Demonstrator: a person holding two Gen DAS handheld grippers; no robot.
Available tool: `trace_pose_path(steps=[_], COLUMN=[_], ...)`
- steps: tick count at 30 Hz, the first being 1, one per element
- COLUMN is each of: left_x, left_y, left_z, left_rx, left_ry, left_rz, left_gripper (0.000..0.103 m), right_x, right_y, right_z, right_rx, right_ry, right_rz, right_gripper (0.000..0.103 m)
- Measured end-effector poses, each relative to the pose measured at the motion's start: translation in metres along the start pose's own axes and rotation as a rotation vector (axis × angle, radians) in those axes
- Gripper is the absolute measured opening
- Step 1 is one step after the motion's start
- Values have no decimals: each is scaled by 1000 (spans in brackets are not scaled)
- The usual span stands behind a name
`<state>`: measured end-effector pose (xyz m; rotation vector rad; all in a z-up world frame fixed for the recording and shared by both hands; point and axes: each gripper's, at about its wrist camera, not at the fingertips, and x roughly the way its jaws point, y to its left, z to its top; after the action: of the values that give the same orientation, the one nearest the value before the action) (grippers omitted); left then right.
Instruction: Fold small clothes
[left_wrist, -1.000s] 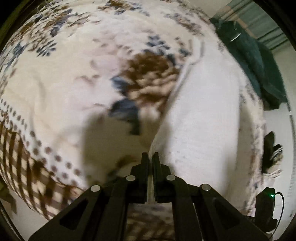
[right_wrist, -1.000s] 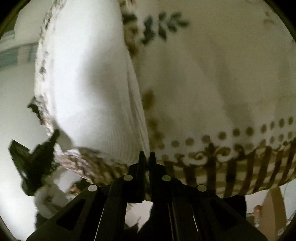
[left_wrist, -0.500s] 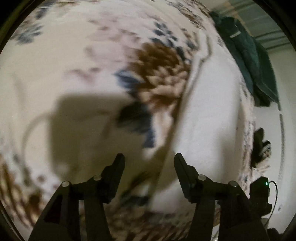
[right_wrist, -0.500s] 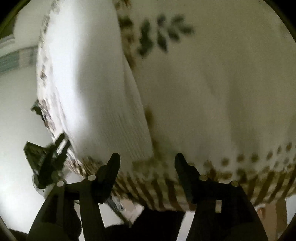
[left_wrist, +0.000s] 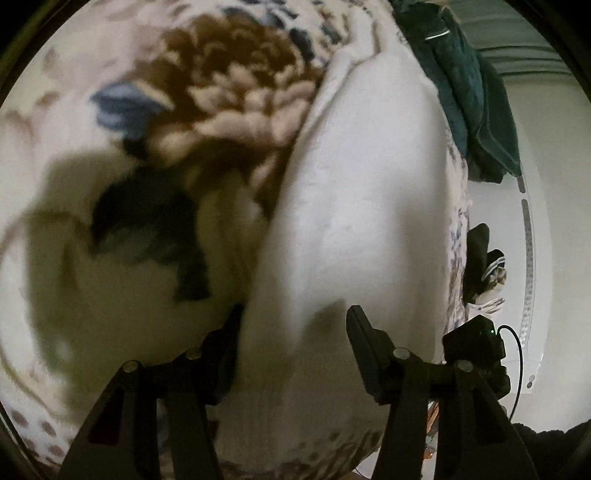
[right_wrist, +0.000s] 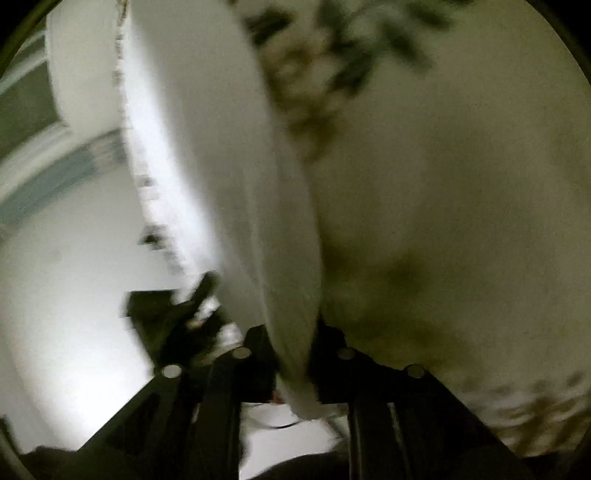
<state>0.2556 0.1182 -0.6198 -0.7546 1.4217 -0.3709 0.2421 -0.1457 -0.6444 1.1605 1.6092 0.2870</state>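
Note:
A white ribbed garment (left_wrist: 362, 192) lies folded on a floral blanket (left_wrist: 229, 88). My left gripper (left_wrist: 295, 325) is open, its two black fingers (left_wrist: 364, 332) standing either side of the garment's near edge, with cloth between them. In the right wrist view the same white garment (right_wrist: 229, 177) runs down between the fingers of my right gripper (right_wrist: 295, 350), which is closing on its edge; the view is blurred by motion.
A dark green garment (left_wrist: 469, 74) lies at the far right of the blanket. Dark socks and small clothes (left_wrist: 484, 258) sit near the blanket's right edge, beside a white wall. A black device with a green light (left_wrist: 476, 343) is near my left gripper.
Both grippers were shut a second ago, then opened wide. Now both have moved forward over the white garment's edge, and the right jaws have narrowed onto the cloth.

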Motion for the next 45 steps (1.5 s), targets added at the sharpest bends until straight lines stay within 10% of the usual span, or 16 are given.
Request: trace_pose_path(steps=[7, 8, 10, 19, 22, 27, 35, 41, 43, 44, 45], left_x=[5, 6, 8, 4, 11, -34, -26, 49, 64, 67, 66], left_y=[-11, -15, -18, -51, -44, -53, -115, -140, -142, -147, -150], left_z=[-3, -5, -7, -41, -30, 17, 178, 265, 279, 282, 282], left_rx=[44, 60, 70, 30, 5, 33, 217, 267, 295, 316, 336], left_ry=[-6, -14, -4, 7, 62, -28, -186, -138, -144, -157, -164], left_rz=[39, 57, 60, 0, 56, 148, 131, 158, 202, 199, 199], left_gripper=[51, 49, 10, 8, 13, 58, 62, 62, 53, 15, 7], right_x=[16, 17, 19, -40, -33, -52, -106, -108, -109, -108, -98], right_y=[10, 11, 9, 5, 19, 52, 147, 206, 217, 219, 228], right_z=[9, 8, -2, -23, -10, 9, 125, 250, 281, 291, 297], right_rx=[-62, -64, -58, -25, -57, -69, -122, -159, -153, -158, -172], right_ry=[41, 32, 15, -50, -6, -2, -276, -414, -411, -402, -395], right_rz=[-36, -31, -26, -125, -196, -289, -265, -273, -268, -280, -295], right_gripper=[60, 52, 15, 12, 28, 52, 64, 65, 65, 65, 65])
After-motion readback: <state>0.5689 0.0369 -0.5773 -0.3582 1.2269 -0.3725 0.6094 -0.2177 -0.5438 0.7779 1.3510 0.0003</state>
